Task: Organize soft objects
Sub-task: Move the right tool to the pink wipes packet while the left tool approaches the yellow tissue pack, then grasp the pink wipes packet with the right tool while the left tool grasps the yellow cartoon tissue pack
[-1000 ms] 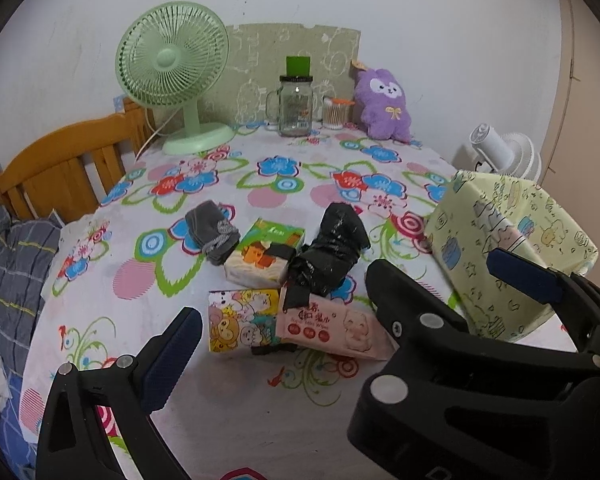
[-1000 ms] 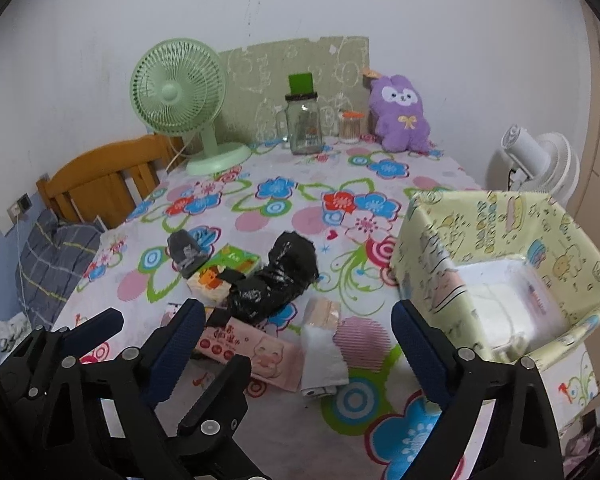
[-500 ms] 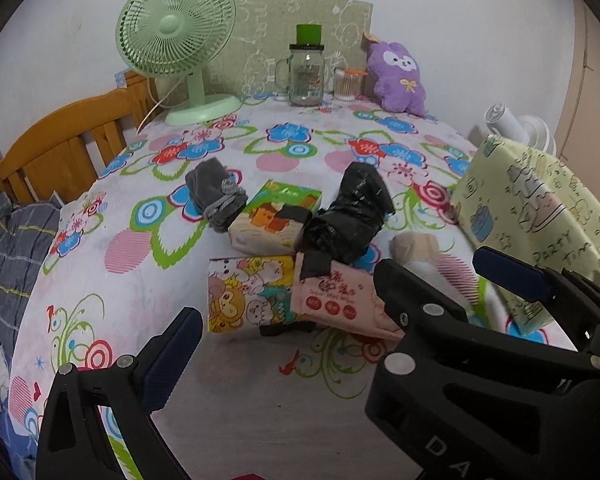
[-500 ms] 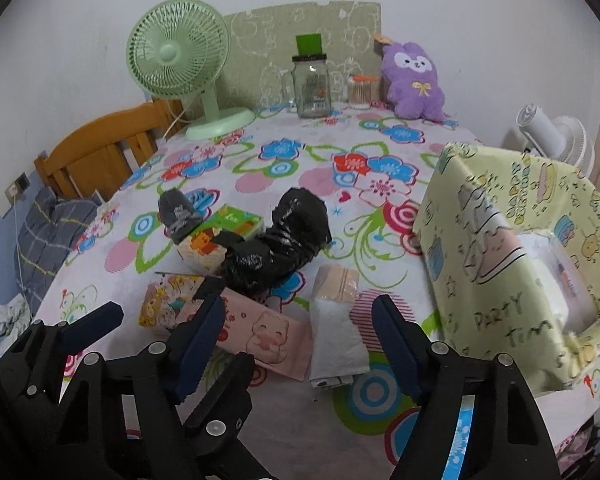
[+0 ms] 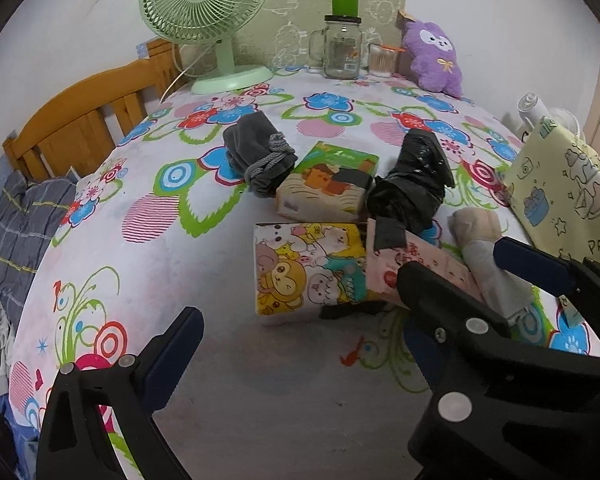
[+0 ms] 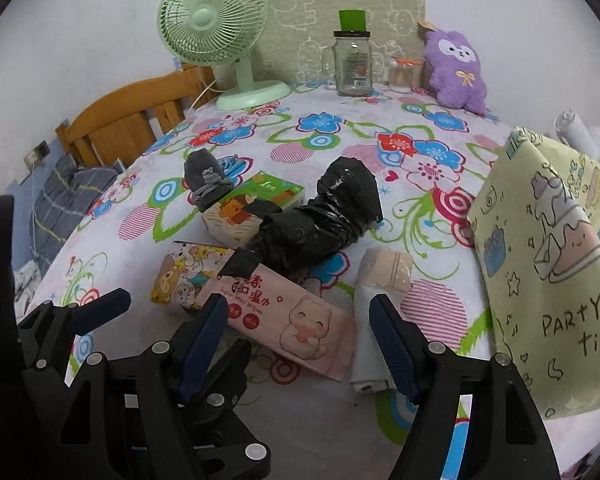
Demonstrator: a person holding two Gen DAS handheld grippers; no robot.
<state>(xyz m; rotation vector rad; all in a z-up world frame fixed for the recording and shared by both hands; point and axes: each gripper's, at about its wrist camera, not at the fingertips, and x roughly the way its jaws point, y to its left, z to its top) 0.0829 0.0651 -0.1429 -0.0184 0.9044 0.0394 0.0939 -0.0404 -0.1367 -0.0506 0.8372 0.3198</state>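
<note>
A pink wipes pack (image 6: pixel 292 320) lies at the front of a pile on the flowered tablecloth (image 6: pixel 332 408). My right gripper (image 6: pixel 298 308) hovers over it, open, with its pads clear of the pack. A beige and white roll (image 6: pixel 380 292) lies beside its right finger. Behind are a cartoon tissue pack (image 5: pixel 308 268), a green tissue pack (image 5: pixel 328 184), a black plastic roll (image 5: pixel 412 184) and a grey sock bundle (image 5: pixel 256 156). My left gripper (image 5: pixel 296 332) stands open in front of the cartoon pack, holding nothing. A yellow paper bag (image 6: pixel 548 260) stands at the right.
At the back stand a green fan (image 5: pixel 204 4), a glass jar (image 5: pixel 342 50), a swab jar (image 5: pixel 380 60) and a purple plush (image 5: pixel 434 58). A wooden chair (image 5: pixel 76 120) is at the left edge. A white fan (image 5: pixel 540 108) sits behind the bag.
Both grippers have sunk and come closer to the pile. The right jaws are narrower than a second ago. The bag's inside no longer shows.
</note>
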